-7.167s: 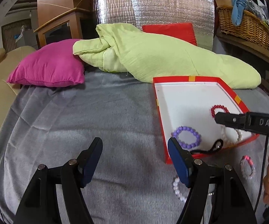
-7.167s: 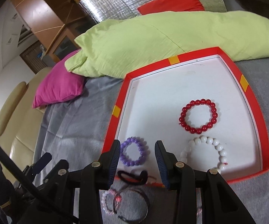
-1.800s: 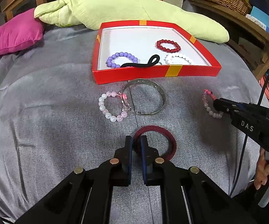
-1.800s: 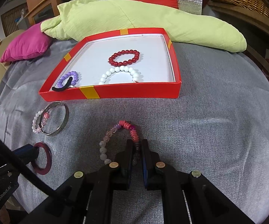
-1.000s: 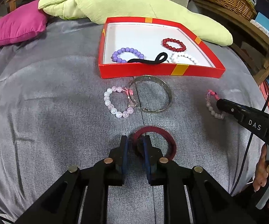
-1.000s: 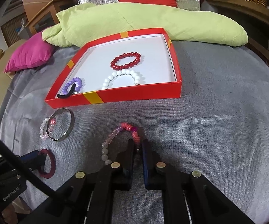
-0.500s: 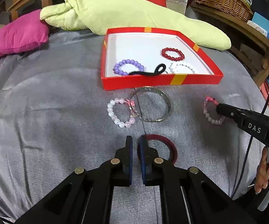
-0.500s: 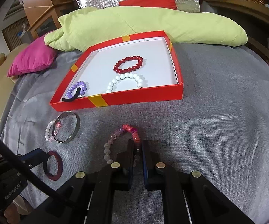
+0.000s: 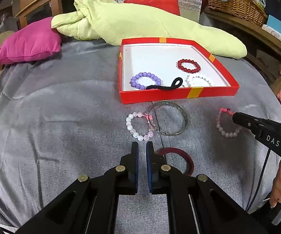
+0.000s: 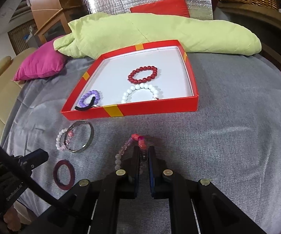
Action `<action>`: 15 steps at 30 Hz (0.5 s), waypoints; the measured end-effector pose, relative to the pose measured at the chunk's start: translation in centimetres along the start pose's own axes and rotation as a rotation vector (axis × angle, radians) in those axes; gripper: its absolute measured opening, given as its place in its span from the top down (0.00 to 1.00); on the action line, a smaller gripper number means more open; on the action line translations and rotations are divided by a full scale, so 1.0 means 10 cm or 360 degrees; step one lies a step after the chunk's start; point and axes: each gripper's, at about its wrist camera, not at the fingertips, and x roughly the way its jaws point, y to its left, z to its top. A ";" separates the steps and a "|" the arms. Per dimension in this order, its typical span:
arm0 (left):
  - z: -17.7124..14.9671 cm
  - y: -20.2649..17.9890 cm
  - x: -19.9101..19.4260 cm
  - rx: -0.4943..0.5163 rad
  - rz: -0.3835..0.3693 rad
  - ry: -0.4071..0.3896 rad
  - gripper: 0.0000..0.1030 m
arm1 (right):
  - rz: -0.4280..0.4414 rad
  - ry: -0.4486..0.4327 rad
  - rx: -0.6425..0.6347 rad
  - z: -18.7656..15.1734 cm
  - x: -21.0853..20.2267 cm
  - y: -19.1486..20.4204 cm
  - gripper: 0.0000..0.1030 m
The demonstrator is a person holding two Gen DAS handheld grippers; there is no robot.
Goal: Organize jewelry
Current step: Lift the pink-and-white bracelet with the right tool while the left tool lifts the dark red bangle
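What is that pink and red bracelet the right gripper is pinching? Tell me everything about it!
The bracelet is a loop of small beads, pale pink and cloudy along one side, bright coral-red and magenta at the far end. It lies on the grey blanket, in front of the red tray, not in it. The right gripper is shut on its red-beaded side, so part of the loop is hidden behind the fingers. Nothing else touches it.
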 end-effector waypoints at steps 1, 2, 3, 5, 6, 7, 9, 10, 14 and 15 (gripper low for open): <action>0.00 0.00 -0.01 -0.0001 0.0000 -0.0004 0.93 | 0.0006 -0.0007 -0.0003 0.00 -0.01 0.01 0.92; 0.00 0.01 -0.02 -0.0002 0.0001 -0.0010 0.92 | 0.0012 -0.0013 -0.0009 0.00 -0.02 0.02 0.92; 0.00 0.01 -0.03 -0.0004 0.0002 -0.0014 0.92 | 0.0016 -0.0018 -0.0013 0.00 -0.02 0.03 0.92; 0.01 0.02 -0.05 -0.0008 0.0001 -0.0026 0.92 | 0.0031 -0.0027 -0.0014 0.00 -0.03 0.04 0.92; 0.02 0.03 -0.07 -0.0009 0.0002 -0.0034 0.93 | 0.0036 -0.0029 -0.0013 0.01 -0.04 0.04 0.92; 0.02 0.03 -0.07 -0.0010 0.0002 -0.0038 0.93 | 0.0044 -0.0036 -0.0013 0.01 -0.05 0.04 0.92; 0.03 0.04 -0.09 -0.0013 0.0005 -0.0048 0.93 | 0.0053 -0.0050 -0.0015 0.01 -0.06 0.05 0.92; 0.03 0.04 -0.10 -0.0015 0.0006 -0.0054 0.92 | 0.0060 -0.0059 -0.0018 0.01 -0.07 0.06 0.92; 0.05 0.04 -0.12 -0.0021 0.0002 -0.0064 0.93 | 0.0076 -0.0073 -0.0027 0.02 -0.09 0.08 0.92; 0.05 0.03 -0.13 -0.0021 0.0001 -0.0069 0.92 | 0.0078 -0.0074 -0.0027 0.01 -0.09 0.08 0.92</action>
